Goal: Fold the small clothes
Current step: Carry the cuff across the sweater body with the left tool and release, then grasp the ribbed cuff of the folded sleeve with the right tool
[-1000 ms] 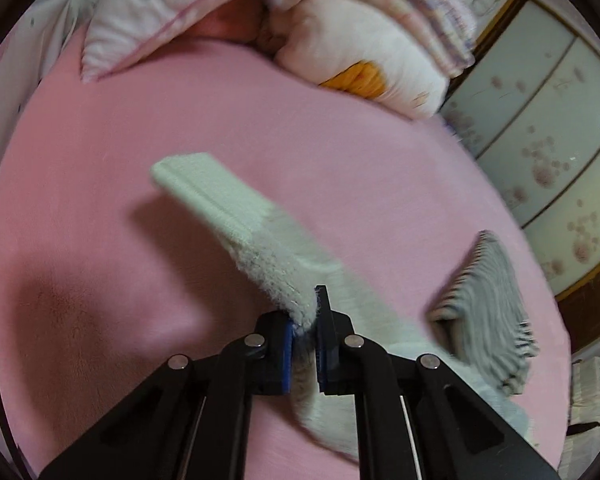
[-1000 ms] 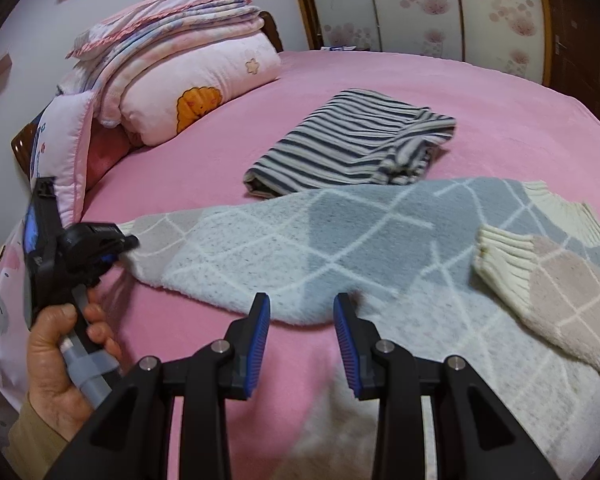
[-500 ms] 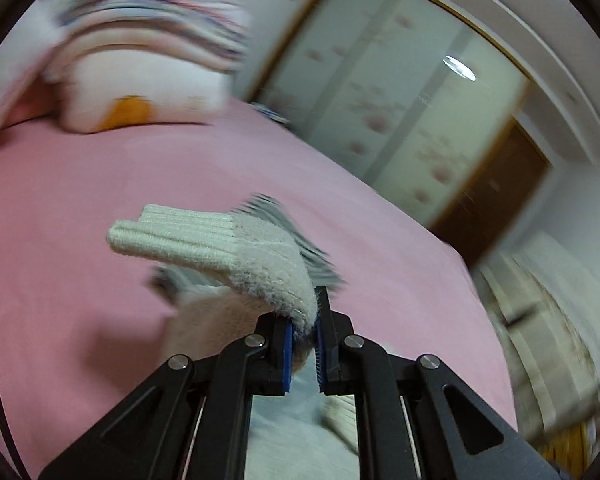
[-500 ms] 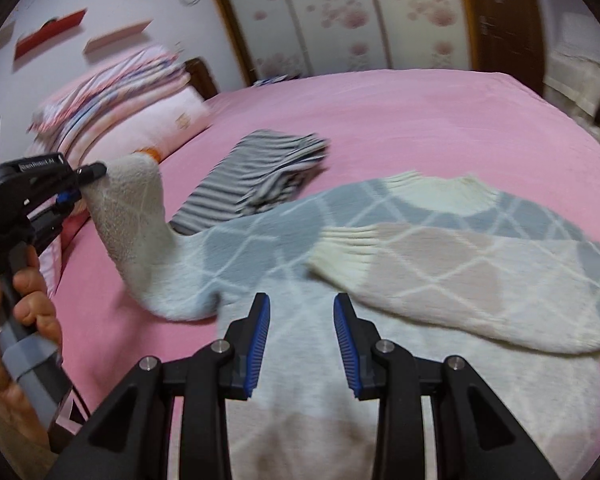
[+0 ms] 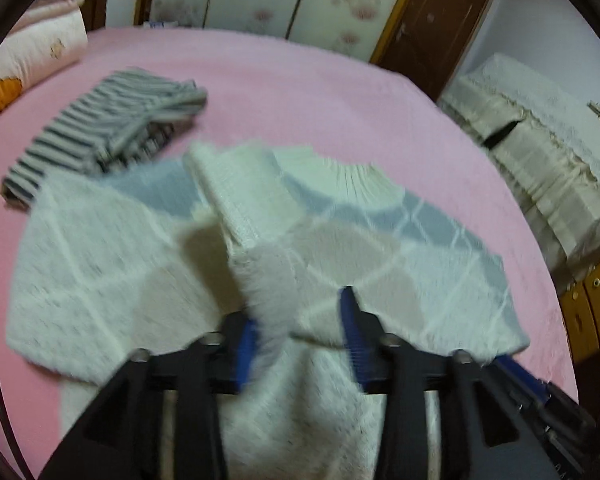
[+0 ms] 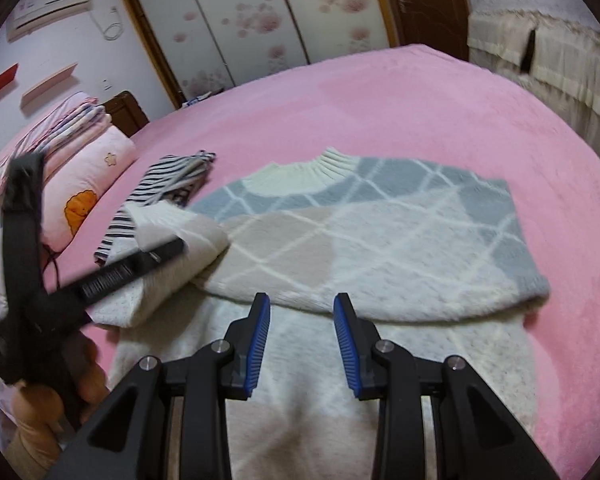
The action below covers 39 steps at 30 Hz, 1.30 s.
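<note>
Currently my left gripper [image 5: 300, 336] is opening: its jaws stand apart, and the sweater's sleeve [image 5: 256, 216] still lies between them, brushing the left pad, though I cannot confirm any pressure on it. That sleeve runs forward from the jaws and rests folded across the sweater [image 5: 140, 264], its ribbed cuff near the collar. Motion blur softens the left wrist view.

My right gripper [image 6: 302, 328] hangs with jaws parted and nothing between them, just above the sweater's lower body. In the right wrist view the left gripper shows at the left edge, gripped by a hand [image 6: 40, 404], its tip over the folded sleeve.

The sweater lies flat on the pink bed [image 6: 440, 92], collar pointing away from me, with the other sleeve [image 6: 380, 264] already folded across the chest. A folded striped garment [image 5: 100, 136] sits just beyond the sweater's shoulder, touching its edge. Stacked bedding [image 6: 80, 168] rests at the bed's head, well apart.
</note>
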Tool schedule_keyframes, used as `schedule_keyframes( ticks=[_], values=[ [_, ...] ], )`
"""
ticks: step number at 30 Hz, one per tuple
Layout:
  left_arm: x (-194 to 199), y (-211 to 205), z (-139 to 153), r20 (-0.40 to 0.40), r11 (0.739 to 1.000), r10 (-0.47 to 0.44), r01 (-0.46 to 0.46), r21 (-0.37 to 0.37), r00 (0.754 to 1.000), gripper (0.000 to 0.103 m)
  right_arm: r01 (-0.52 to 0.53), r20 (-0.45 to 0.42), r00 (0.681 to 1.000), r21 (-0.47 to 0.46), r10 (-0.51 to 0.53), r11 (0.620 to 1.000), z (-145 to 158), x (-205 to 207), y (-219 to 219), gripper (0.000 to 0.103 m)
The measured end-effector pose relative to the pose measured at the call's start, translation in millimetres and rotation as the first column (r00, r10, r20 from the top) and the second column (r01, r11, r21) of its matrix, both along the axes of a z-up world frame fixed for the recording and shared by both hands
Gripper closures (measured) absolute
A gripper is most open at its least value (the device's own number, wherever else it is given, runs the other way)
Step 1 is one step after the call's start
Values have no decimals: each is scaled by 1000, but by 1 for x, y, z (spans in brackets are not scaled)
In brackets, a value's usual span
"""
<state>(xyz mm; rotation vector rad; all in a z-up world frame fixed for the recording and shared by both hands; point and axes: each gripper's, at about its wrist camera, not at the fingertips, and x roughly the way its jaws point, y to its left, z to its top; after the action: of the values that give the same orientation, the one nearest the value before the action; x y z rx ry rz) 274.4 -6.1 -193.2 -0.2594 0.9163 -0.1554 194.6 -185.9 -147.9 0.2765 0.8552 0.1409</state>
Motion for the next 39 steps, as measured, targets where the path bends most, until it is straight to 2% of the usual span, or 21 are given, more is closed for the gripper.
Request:
schedule_keyframes(
  ticks=[6,9,13,18,24,29,35,37,38,39],
  values=[
    [-28,1,-8,8,994,-43,43,-100,999,48,13,-10,1000,27,-13,1000,-9,2,-10,70],
    [-45,13,-7,6,989,-23,24,-143,1000,47,2,-5,1000,34,-2,999,-9,3,-9,70],
    [-58,36,-3,4,987,27,-26,-162,1000,47,-14,-3,1000,41,14,999,-8,3,-5,70],
    [-82,89,-12,-37,978,149,-153,-139,988,46,-36,-21,999,62,37,997,-11,7,-5,70],
    [-97,141,-33,-79,951,292,-298,-86,953,46,-50,-59,997,85,56,995,-22,30,-6,70],
    [-92,154,-47,-90,943,323,-329,-56,942,46,-56,-96,993,107,66,993,-35,58,-3,70],
    [-83,157,-55,-90,944,323,-328,-44,942,45,-71,-151,984,172,97,983,-58,80,7,70],
    [-81,158,-55,-89,944,322,-327,-40,942,43,-84,-152,982,160,109,983,-60,84,14,70],
    [-80,158,-55,-88,944,322,-327,-38,942,43,-97,-149,982,135,117,986,-58,85,18,71],
    [-80,159,-55,-88,945,322,-326,-36,942,43,-114,-142,981,123,132,986,-56,86,22,87]
  ],
)
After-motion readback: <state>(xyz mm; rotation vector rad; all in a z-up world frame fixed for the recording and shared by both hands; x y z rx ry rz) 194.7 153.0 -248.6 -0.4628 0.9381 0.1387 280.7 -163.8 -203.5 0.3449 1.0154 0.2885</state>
